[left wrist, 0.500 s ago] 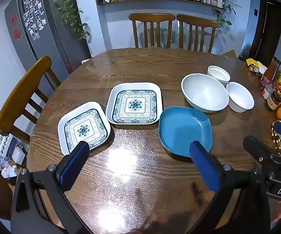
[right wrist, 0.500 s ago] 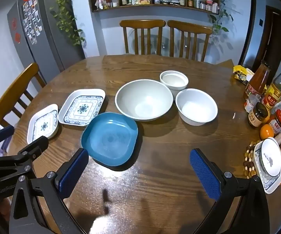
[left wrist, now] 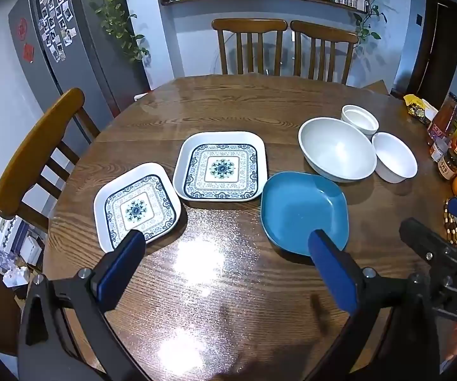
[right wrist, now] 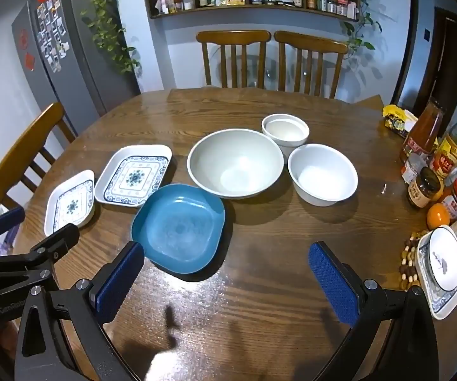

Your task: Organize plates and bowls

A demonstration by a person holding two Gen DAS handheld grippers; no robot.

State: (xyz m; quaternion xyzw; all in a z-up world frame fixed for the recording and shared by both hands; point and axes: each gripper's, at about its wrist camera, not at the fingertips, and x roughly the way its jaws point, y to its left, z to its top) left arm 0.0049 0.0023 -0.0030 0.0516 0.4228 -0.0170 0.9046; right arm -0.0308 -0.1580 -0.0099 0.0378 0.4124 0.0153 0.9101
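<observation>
Your left claw (left wrist: 225,266) is wide open and holds nothing. Your right claw (right wrist: 225,270) is wide open too. Both hang above the round brown wooden table (left wrist: 228,104). The square blue plate (right wrist: 179,227) sits just past your right claw's left finger. Beyond it are the big white bowl (right wrist: 234,162) and two smaller white bowls (right wrist: 322,173), maybe touching. Two blue-patterned square white plates (left wrist: 220,166) lie ahead of your left claw.
</observation>
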